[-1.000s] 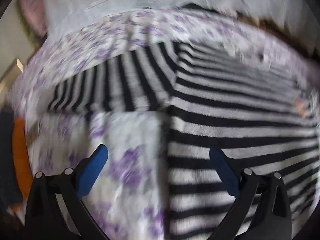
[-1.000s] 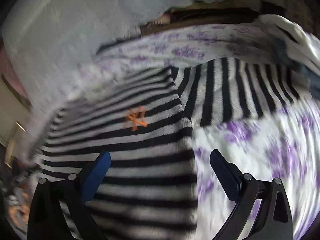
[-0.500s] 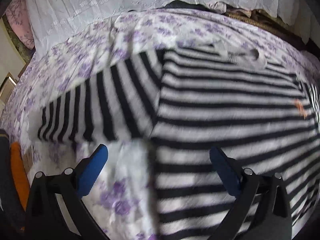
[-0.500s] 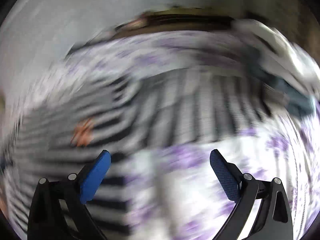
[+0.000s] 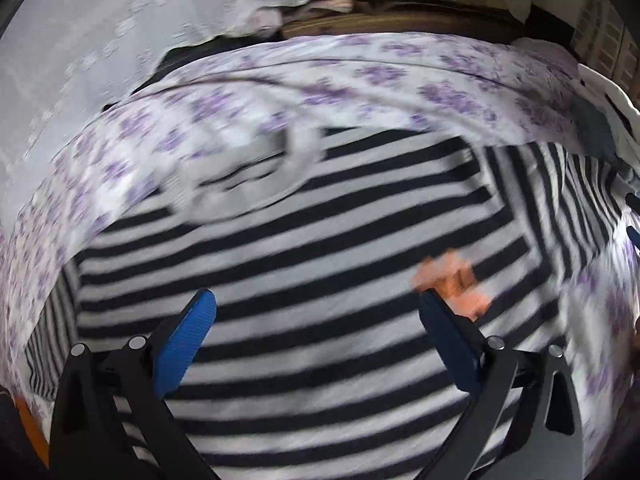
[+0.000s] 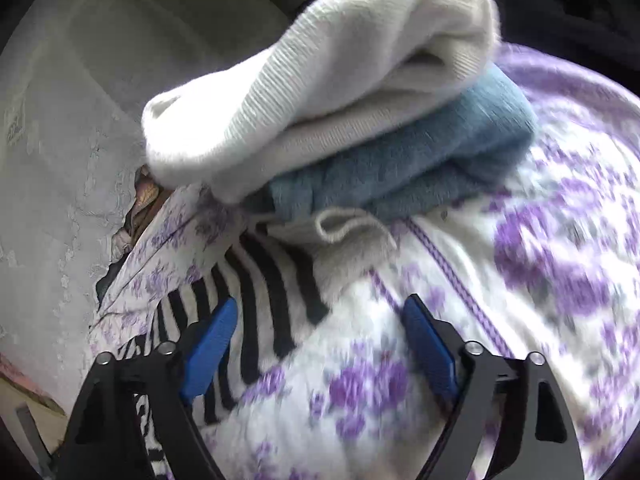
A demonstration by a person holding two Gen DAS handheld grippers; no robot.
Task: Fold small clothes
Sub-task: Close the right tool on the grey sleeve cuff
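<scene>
1. A black-and-white striped top (image 5: 320,248) lies spread flat on a bed sheet (image 5: 400,76) printed with purple flowers. Its pale collar (image 5: 248,192) points toward the far side of the bed, and an orange logo (image 5: 452,280) sits on the chest.
2. The left gripper (image 5: 316,320) hovers over the middle of the top. Its blue pads stand wide apart with only striped fabric beneath them, nothing pinched.
3. The right gripper (image 6: 320,328) sits over the end of one striped sleeve (image 6: 256,292), where the cuff edge meets bare sheet. Its jaws have just been narrowing but remain apart; the sleeve edge lies under the left pad, unclamped.
4. Just beyond the sleeve, a stack of folded clothes rests on the sheet: a white knit (image 6: 328,80) on top of a blue one (image 6: 420,160). The stack touches or overlaps the sleeve's far edge.
5. Open flowered sheet stretches to the right of the right gripper.
6. White lace fabric (image 5: 100,40) borders the bed's far edge.
</scene>
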